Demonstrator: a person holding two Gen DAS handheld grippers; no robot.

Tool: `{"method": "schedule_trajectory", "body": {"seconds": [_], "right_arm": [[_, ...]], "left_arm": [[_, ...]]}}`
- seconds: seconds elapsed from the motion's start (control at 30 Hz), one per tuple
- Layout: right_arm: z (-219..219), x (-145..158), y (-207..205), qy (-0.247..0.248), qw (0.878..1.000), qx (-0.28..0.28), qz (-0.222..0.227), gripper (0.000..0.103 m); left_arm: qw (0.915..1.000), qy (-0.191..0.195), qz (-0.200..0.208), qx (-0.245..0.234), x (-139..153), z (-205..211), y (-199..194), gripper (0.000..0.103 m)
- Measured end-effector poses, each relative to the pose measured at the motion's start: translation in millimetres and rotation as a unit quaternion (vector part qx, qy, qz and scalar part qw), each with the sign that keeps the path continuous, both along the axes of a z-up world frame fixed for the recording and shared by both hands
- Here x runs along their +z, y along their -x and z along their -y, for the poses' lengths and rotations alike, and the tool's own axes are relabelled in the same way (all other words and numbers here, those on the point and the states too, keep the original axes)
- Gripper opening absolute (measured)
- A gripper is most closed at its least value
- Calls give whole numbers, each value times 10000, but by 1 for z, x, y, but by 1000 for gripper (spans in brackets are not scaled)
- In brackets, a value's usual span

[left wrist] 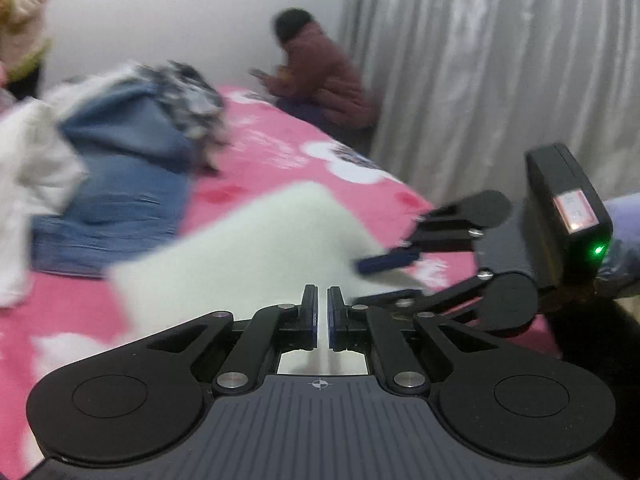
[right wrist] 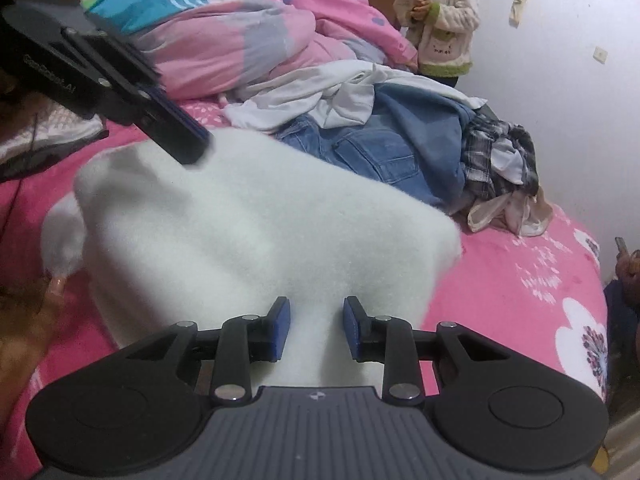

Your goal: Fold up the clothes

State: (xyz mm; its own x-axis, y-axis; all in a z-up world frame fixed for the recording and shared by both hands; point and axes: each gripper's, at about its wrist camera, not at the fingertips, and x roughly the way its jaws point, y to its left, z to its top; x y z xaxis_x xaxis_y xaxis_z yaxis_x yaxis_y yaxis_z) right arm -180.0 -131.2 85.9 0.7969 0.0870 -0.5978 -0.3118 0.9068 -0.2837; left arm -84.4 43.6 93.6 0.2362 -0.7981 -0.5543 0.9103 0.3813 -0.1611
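A white fleece garment point(left wrist: 248, 248) point(right wrist: 260, 220) lies bunched on the pink bed sheet point(left wrist: 280, 148) point(right wrist: 500, 280). My right gripper point(right wrist: 316, 320) has its near edge between the blue pads and is shut on it. In the left wrist view the right gripper point(left wrist: 380, 278) comes in from the right, with that edge between its fingers. My left gripper point(left wrist: 323, 312) is shut, its pads almost touching, and I see no cloth clamped between them. From the right wrist view the left gripper point(right wrist: 194, 148) hangs just over the garment's far edge.
A heap of clothes sits further back on the bed: blue jeans point(right wrist: 376, 152), white cloth point(right wrist: 320, 92) and a plaid shirt point(right wrist: 492, 144). A pink quilt point(right wrist: 208, 40) is piled behind. One person point(right wrist: 444, 20) stands by the wall; another point(left wrist: 320, 76) crouches near the curtain point(left wrist: 480, 60).
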Motion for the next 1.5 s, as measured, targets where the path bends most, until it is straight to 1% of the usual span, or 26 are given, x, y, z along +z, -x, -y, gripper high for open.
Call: {"method": "schedule_trajectory", "body": {"seconds": [0.07, 0.1, 0.17, 0.2, 0.27, 0.37, 0.5, 0.53, 0.6, 0.63, 0.73, 0.8, 0.83, 0.87, 0.93, 0.97, 1.03, 1.07, 1.17, 1.2, 1.27, 1.3, 1.33, 1.4, 1.43, 1.5], "right_arm": [[0, 0, 0, 34, 10000, 29, -8, 31], [0, 1, -1, 46, 10000, 43, -23, 31], [0, 1, -1, 68, 9999, 103, -38, 31], [0, 1, -2, 95, 9999, 133, -38, 31], [-1, 2, -2, 96, 9998, 175, -42, 31], [-2, 2, -2, 57, 9998, 197, -35, 32], [-3, 1, 0, 54, 9999, 140, 23, 32], [-2, 0, 0, 46, 9999, 105, 37, 32], [-2, -1, 0, 44, 10000, 69, 57, 32], [-2, -1, 0, 28, 10000, 61, 62, 32], [-2, 0, 0, 46, 9999, 64, 63, 32], [-1, 0, 0, 36, 10000, 57, 72, 32], [0, 0, 0, 12, 10000, 44, 84, 32], [0, -1, 0, 19, 10000, 41, 84, 32], [0, -2, 1, 57, 9999, 43, 77, 32], [-1, -2, 1, 79, 9999, 66, 93, 32], [-2, -1, 0, 108, 9999, 84, 73, 32], [-1, 0, 0, 78, 9999, 92, 67, 32], [-2, 0, -1, 46, 9999, 71, 81, 32], [-3, -1, -1, 61, 9999, 66, 92, 32], [-3, -1, 0, 57, 9999, 37, 102, 33], [-2, -1, -1, 15, 10000, 8, 95, 32], [-1, -1, -1, -21, 10000, -17, 80, 33], [-3, 0, -2, 11, 10000, -60, 41, 33], [-4, 0, -3, 35, 10000, -81, 22, 33], [-6, 1, -4, 78, 9999, -95, -37, 33]], "left_arm": [[9995, -171, -227, -106, -23, 9, 2, 6], [9994, -256, -219, -48, -34, 7, 2, 5], [9997, -236, 53, -81, -40, -10, 1, 5], [9995, -296, 90, -44, -38, -17, 1, 5], [9994, -323, -27, 88, -35, -40, -4, 5], [9977, -410, -199, 503, -26, -65, -10, 5], [9914, -477, -685, 1011, -12, -74, -11, 4], [9921, -429, -619, 1001, -5, -72, -8, 3], [9961, -178, -239, 833, 11, -57, 0, 3], [9969, -15, -176, 761, 16, -49, 0, 3], [9961, 471, -404, 621, 11, -20, -13, 3], [9945, 591, -635, 589, -9, 2, -24, 3], [9944, 445, -695, 658, -21, 11, -29, 3], [9938, 134, -841, 714, -38, 22, -36, 4], [9937, 281, -831, 693, -51, 18, -41, 4], [9949, 160, -743, 671, -47, 15, -42, 5], [9944, -153, -326, 991, -38, -3, -42, 5], [9924, -198, -301, 1179, -36, -18, -45, 5], [9794, -263, -780, 1845, -25, -59, -62, 5], [9782, -373, -689, 1923, -20, -64, -61, 4], [9777, -462, -361, 2019, -7, -60, -50, 3], [9819, -309, -255, 1849, -1, -57, -43, 3], [9871, -62, -233, 1585, 5, -49, -35, 4], [9943, 250, -327, 982, 7, -26, -23, 5], [9966, 270, -336, 707, 5, -14, -18, 5], [9993, 56, -308, 218, -10, 13, -10, 7]]}}
